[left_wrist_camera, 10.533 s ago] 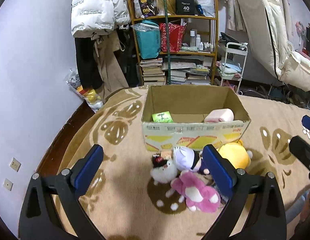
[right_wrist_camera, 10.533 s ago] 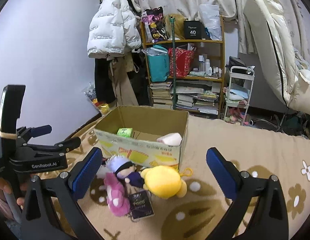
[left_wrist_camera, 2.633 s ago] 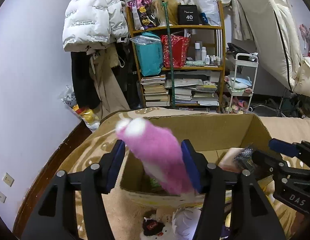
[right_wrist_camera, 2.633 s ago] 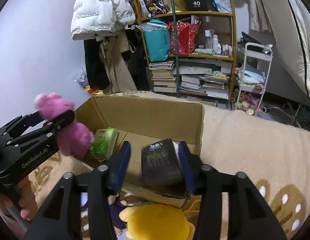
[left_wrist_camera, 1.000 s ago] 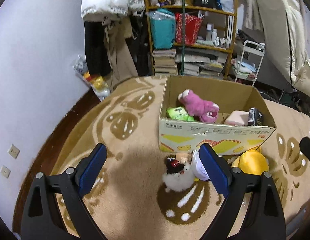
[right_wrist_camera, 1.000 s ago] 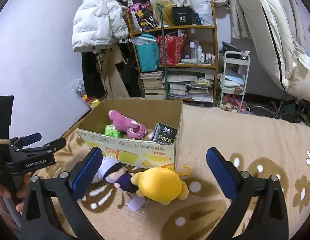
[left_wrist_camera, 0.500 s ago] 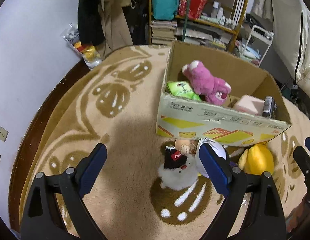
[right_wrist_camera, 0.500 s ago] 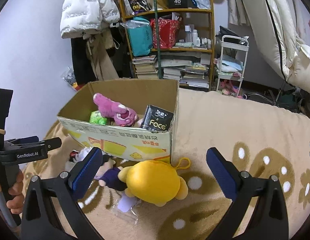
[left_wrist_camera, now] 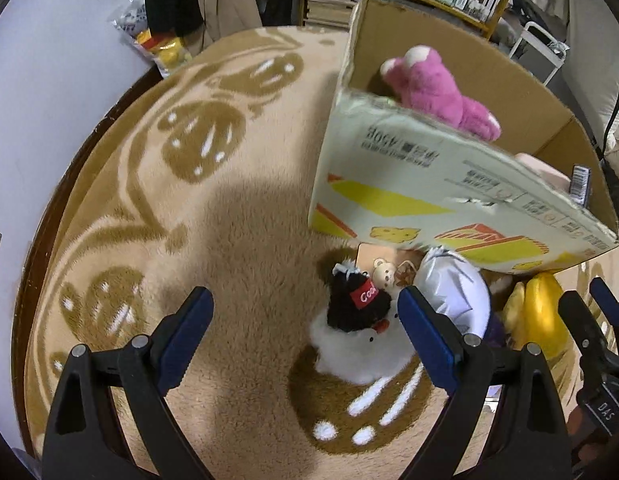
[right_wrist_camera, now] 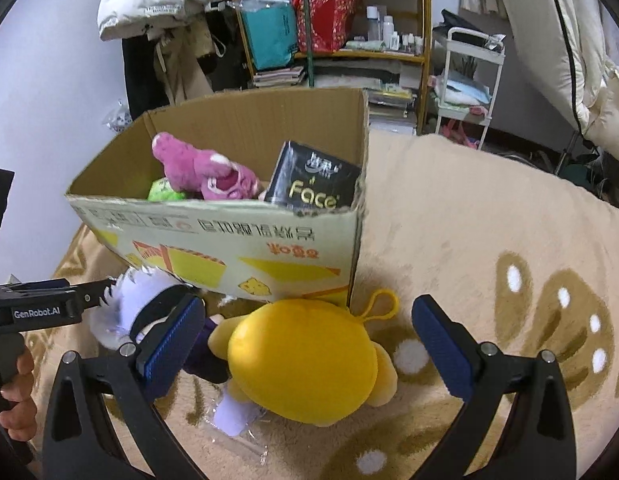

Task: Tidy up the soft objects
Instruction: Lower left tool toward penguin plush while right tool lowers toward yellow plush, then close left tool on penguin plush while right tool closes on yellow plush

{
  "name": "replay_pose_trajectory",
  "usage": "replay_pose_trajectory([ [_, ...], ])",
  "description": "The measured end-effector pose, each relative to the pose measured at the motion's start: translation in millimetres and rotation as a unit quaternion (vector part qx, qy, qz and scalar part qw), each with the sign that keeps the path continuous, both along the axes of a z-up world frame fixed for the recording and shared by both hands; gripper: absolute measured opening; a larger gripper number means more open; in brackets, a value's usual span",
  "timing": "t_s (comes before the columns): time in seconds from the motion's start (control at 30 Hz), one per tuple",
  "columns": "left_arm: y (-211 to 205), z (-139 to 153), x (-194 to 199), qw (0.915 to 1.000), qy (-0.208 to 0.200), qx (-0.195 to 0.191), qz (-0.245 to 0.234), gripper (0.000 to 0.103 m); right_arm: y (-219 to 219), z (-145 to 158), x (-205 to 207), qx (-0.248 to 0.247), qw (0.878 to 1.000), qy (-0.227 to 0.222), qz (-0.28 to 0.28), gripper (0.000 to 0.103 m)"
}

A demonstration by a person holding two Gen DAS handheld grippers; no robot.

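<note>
- Jaws on my left gripper point(left_wrist_camera: 305, 334) gape wide, holding nothing, above the white plush with the black cap point(left_wrist_camera: 355, 330) on the rug point(left_wrist_camera: 229, 248).
- My right gripper point(right_wrist_camera: 309, 340) is spread just as wide and empty, its fingers either side of the yellow plush point(right_wrist_camera: 305, 360).
- The pink plush point(right_wrist_camera: 207, 172) lies inside the cardboard box point(right_wrist_camera: 229, 240), beside a black "Face" pack point(right_wrist_camera: 313, 190).
- A white-haired doll point(left_wrist_camera: 455, 294) lies against the box front.
</note>
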State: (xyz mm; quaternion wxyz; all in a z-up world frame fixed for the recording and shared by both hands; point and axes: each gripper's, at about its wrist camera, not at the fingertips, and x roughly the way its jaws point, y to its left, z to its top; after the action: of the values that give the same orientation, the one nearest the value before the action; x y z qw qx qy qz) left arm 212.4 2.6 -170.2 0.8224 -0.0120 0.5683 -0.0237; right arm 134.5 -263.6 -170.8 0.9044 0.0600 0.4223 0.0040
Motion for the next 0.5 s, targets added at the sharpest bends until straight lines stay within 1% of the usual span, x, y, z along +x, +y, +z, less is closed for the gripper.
replay_pose_trajectory([
  [0.1, -0.7, -3.8, 0.1, 1.0000, 0.002, 0.010, 0.001, 0.092, -1.2, -14.0, 6.3, 0.002, 1.000, 0.021, -0.004, 0.103],
  [0.2, -2.4, -6.8, 1.4, 0.9999, 0.008, 0.006, -0.003, 0.092, -2.5, -26.5, 11.8, 0.001, 0.999, 0.043, -0.012, 0.103],
  [0.37, -2.5, -11.7, 3.9, 0.9998, 0.017, -0.001, -0.006, 0.093, -2.7, -35.3, 15.4, 0.016, 0.998, 0.059, -0.011, 0.103],
  [0.5, -1.8, -15.7, 7.3, 0.9995, 0.027, -0.016, -0.009, 0.092, -2.3, -38.8, 16.6, 0.022, 0.998, 0.062, -0.015, 0.103],
])
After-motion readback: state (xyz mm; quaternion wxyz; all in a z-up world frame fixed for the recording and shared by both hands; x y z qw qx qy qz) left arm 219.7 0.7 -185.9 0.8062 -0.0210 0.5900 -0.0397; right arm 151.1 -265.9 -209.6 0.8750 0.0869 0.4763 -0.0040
